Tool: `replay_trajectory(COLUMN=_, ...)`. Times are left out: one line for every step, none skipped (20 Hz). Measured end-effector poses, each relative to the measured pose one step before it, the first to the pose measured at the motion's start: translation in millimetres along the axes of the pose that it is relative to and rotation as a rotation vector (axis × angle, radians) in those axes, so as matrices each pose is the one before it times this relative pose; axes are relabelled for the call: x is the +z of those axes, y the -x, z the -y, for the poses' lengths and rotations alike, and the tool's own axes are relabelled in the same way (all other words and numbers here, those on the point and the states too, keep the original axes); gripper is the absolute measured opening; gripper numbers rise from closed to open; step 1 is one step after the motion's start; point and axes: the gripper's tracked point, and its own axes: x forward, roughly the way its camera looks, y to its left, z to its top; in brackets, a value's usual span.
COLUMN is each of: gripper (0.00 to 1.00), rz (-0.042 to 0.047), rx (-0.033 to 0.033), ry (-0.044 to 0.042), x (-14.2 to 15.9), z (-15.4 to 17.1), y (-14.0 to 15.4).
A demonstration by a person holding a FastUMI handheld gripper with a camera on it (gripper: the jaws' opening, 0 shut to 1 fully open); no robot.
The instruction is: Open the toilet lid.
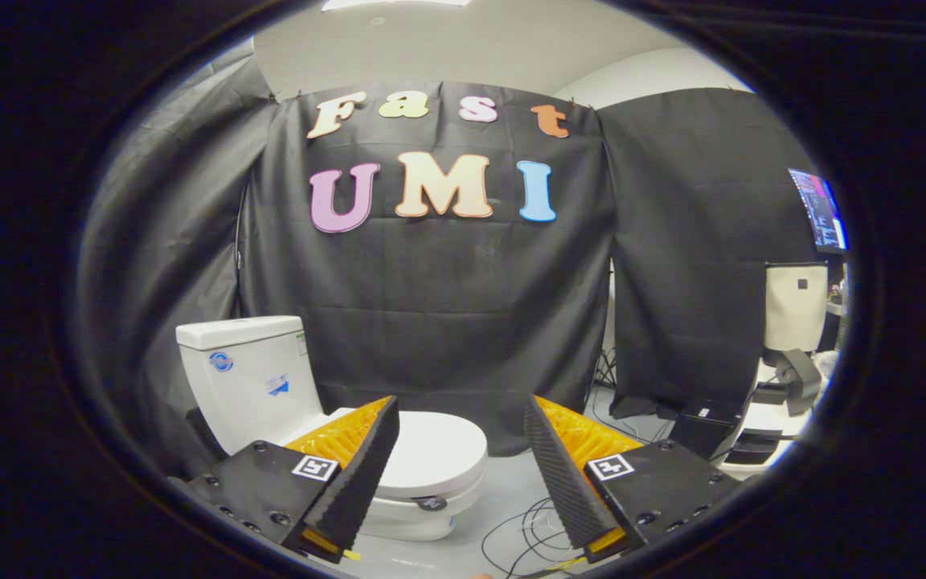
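Observation:
A white toilet stands on the floor ahead and to the left, its tank (250,378) against the black cloth wall. Its lid (439,450) lies flat and closed over the bowl, partly hidden behind the left finger. My gripper (461,418) hovers some way short of the toilet, open with a wide gap and nothing between its fingers. The lid's front rim lies just beyond the left fingertip.
Loose cables (531,523) lie on the grey floor between the fingers and to the right of the bowl. Past the right finger are a black box (704,430), a white chair-like unit (784,378) and a monitor (821,209).

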Motion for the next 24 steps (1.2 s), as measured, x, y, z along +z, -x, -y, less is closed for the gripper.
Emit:
replay_trajectory(gripper=0.97, rz=-0.00035, rx=-0.00481, ry=-0.00502, x=-1.83, z=1.28, y=0.41)
replay_trajectory(gripper=0.97, rz=-0.00047, rx=-0.00491, ry=-0.00742, x=0.11, z=1.51, y=0.17)
replay_trajectory(gripper=0.97, rz=0.00007, rx=-0.003, ry=-0.00564, x=-0.67, z=0.56, y=-0.54)
replay_trajectory(gripper=0.97, rz=-0.00018, rx=-0.00059, ry=-0.00133, x=-0.65, z=-0.3, y=-0.28)
replay_trajectory(gripper=0.97, rz=-0.00221, rx=-0.00061, ry=0.00136, x=-1.26, z=-0.42, y=-0.24)
replay_trajectory(gripper=0.97, rz=-0.0029, rx=-0.00089, ry=0.00049, x=-0.38, z=0.1, y=-0.16)
replay_trajectory(gripper=0.97, rz=-0.00268, rx=-0.0006, ry=-0.00174, x=-1.15, z=0.43, y=-0.39)
replay_trajectory(gripper=0.97, rz=-0.00056, rx=0.00099, ry=-0.00335, x=0.7, z=-0.67, y=-0.73)
replay_trajectory(gripper=0.97, rz=-0.00017, rx=0.00208, ry=-0.00262, x=-0.13, z=-1.07, y=-0.52)
replay_trajectory(gripper=0.97, rz=0.00104, rx=-0.00162, ry=-0.00129, x=0.96, z=-0.37, y=-0.72)
replay_trajectory(gripper=0.97, rz=0.00382, rx=-0.00314, ry=-0.00303, x=1.1, z=1.21, y=-1.83)
replay_trajectory(gripper=0.97, rz=0.00359, rx=-0.0027, ry=-0.00595, x=3.56, z=-0.17, y=-1.82)
replay_trajectory(gripper=0.97, rz=0.00522, rx=0.00006, ry=-0.00456, x=2.6, z=-1.39, y=-2.81)
replay_trajectory(gripper=0.97, rz=0.00304, rx=0.00297, ry=-0.00076, x=3.28, z=-1.55, y=-3.8)
replay_trajectory(gripper=0.97, rz=-0.00001, rx=0.00351, ry=0.00034, x=0.51, z=-2.85, y=-2.18)
replay_trajectory(gripper=0.97, rz=0.00148, rx=0.00537, ry=-0.00139, x=2.7, z=-2.77, y=-2.16)
replay_trajectory(gripper=0.97, rz=0.00261, rx=0.00705, ry=-0.00361, x=2.11, z=-2.36, y=-2.91)
replay_trajectory(gripper=0.97, rz=-0.00073, rx=0.00769, ry=-0.00565, x=1.19, z=-3.69, y=-2.92)
replay_trajectory(gripper=0.97, rz=-0.00445, rx=0.00628, ry=-0.00497, x=-0.54, z=-3.45, y=-2.66)
replay_trajectory(gripper=0.97, rz=-0.00872, rx=0.00491, ry=-0.00434, x=-1.19, z=-2.86, y=-2.65)
replay_trajectory(gripper=0.97, rz=-0.01045, rx=0.00038, ry=-0.0064, x=-1.02, z=-2.31, y=-2.99)
replay_trajectory(gripper=0.97, rz=-0.01048, rx=0.00011, ry=-0.01098, x=0.35, z=-1.29, y=-3.33)
replay_trajectory(gripper=0.97, rz=-0.00817, rx=0.00263, ry=-0.01264, x=0.11, z=-3.33, y=-4.15)
replay_trajectory(gripper=0.97, rz=-0.0074, rx=0.00037, ry=-0.01217, x=1.43, z=-2.74, y=-4.08)
